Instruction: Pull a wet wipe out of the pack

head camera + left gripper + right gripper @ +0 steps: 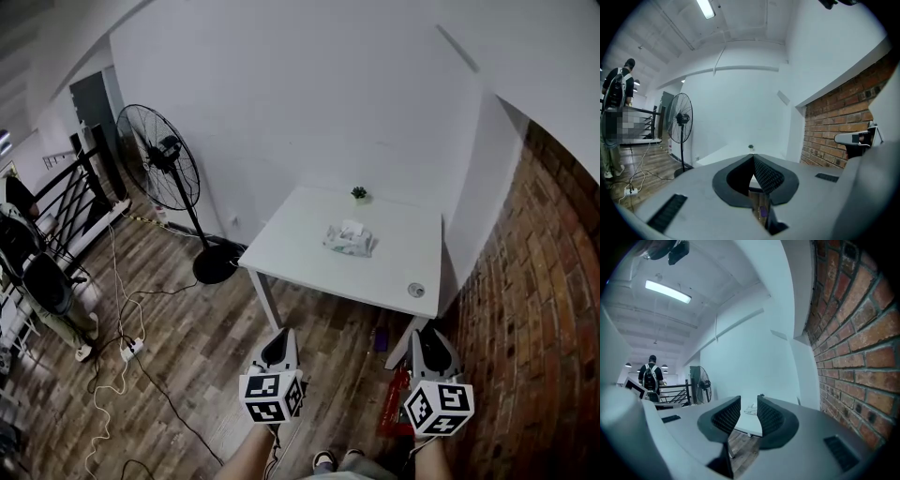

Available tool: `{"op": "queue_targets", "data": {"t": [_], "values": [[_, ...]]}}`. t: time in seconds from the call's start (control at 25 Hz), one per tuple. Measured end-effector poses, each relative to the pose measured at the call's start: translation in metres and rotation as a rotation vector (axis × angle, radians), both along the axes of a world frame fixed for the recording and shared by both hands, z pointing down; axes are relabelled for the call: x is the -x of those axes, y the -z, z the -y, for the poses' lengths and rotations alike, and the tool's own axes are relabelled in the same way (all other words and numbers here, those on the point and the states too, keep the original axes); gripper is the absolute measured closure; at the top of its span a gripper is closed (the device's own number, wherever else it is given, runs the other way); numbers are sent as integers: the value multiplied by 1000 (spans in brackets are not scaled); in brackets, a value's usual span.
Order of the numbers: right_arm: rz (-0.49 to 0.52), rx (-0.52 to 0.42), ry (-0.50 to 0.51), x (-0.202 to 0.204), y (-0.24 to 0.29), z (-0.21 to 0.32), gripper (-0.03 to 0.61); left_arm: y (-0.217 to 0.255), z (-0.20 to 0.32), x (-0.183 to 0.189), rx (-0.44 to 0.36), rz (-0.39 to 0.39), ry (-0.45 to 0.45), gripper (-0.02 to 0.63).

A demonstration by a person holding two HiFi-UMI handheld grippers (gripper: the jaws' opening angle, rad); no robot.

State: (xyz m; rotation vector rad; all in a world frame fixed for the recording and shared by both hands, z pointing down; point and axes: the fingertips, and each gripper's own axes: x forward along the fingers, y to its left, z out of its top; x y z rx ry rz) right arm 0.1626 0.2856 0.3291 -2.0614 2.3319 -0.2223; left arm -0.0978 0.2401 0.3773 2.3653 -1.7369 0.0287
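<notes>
Lying well beyond left claw (280, 345), right claw (429, 343): wipe pack (349, 240)

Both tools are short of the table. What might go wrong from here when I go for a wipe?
The wipe pack lies loose on the table; a one-tool pull may lift the whole pack. The left tool is shut and must open before gripping anything; the right tool is open. The small plant behind the pack could be knocked by overreach.
</notes>
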Motion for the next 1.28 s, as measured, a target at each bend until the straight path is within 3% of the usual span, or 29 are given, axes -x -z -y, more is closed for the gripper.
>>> {"op": "queue_targets", "data": {"t": [0.56, 1.28], "values": [[-1, 58, 11, 12, -24, 42, 474, -22, 38, 20, 41, 1, 17, 614], [25, 71, 41, -17, -23, 177, 480, -20, 163, -1, 56, 20, 58, 614]]}}
